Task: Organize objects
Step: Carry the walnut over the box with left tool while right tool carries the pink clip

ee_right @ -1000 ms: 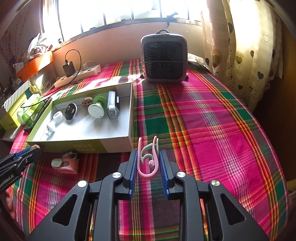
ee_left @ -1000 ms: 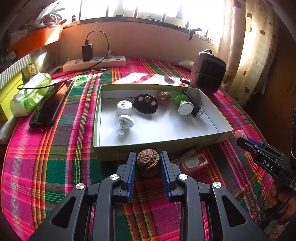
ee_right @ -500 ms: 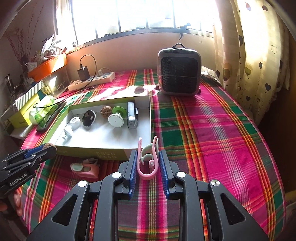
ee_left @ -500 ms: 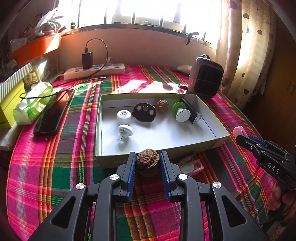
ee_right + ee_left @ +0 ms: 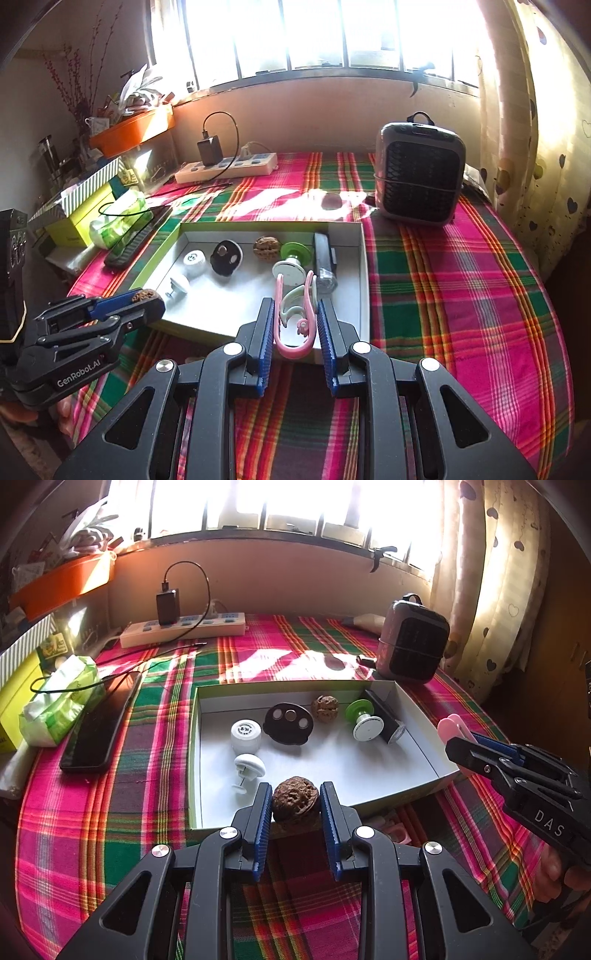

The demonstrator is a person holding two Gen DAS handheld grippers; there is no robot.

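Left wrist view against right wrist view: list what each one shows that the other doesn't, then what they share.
Only the left wrist view shows the left tool head-on, shut on a walnut, and a pink case peeking out below the box's near wall.

Only the right wrist view shows the right tool head-on, shut on a pink clip, plus the bare plaid cloth right of the box.

Both show the shallow box with a second walnut, the green-and-white spool, the heater and the power strip.
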